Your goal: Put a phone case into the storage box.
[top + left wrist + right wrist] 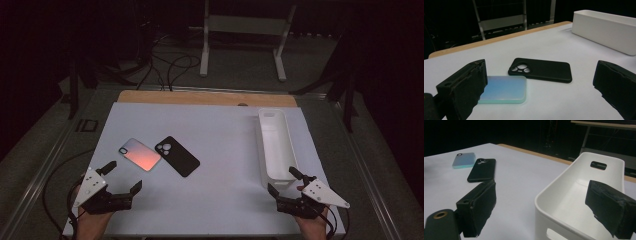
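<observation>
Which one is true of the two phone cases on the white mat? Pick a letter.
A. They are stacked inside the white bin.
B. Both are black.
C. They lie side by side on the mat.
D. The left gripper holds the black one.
C: the iridescent case and the black case lie flat beside each other, outside the white bin.

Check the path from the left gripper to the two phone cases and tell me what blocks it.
Nothing visible blocks it. The left gripper stands open, with bare white table between it and the iridescent case. The black case lies just beyond, touching that one. The white bin sits far off to the right.
</observation>
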The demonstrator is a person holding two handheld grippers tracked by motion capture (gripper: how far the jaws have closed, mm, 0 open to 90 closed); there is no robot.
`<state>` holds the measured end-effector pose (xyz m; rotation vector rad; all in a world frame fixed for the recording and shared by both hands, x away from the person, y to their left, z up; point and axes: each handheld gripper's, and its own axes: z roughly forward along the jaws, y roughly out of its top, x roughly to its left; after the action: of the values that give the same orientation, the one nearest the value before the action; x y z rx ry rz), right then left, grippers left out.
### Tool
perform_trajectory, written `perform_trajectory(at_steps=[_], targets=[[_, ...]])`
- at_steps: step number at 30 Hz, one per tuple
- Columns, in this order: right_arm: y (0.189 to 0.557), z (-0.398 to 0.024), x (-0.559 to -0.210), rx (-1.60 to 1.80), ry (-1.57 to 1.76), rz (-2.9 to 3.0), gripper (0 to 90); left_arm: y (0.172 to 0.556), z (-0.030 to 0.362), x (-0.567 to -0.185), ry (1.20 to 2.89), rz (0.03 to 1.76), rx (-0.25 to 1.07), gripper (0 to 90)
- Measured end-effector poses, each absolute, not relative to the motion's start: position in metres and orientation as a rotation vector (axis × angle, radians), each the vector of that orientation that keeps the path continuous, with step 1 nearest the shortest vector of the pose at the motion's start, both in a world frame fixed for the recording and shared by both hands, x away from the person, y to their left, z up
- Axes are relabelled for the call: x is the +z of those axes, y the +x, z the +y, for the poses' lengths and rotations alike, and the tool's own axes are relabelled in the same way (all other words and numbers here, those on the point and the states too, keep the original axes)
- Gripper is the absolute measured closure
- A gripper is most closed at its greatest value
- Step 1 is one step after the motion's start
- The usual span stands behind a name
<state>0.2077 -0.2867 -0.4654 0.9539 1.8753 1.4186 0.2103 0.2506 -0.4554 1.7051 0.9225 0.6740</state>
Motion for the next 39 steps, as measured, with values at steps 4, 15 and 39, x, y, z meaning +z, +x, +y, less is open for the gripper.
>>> perform_trajectory(at_steps=[4, 15, 39], targets=[[0.208, -0.287, -0.466, 1.415, 0.958, 1.875, 9.8, 0.210, 0.252, -0.456, 1.705, 0.928, 0.674, 0.0], [0.208, -0.288, -0.467, 1.414, 0.966, 1.871, 9.9, 0.209, 0.254, -0.457, 1.688, 0.946, 0.675, 0.0], [0.211, -0.288, -0.469, 1.395, 0.986, 1.871, 10.1, 0.220, 0.247, -0.447, 1.713, 1.063, 0.639, 13.4]])
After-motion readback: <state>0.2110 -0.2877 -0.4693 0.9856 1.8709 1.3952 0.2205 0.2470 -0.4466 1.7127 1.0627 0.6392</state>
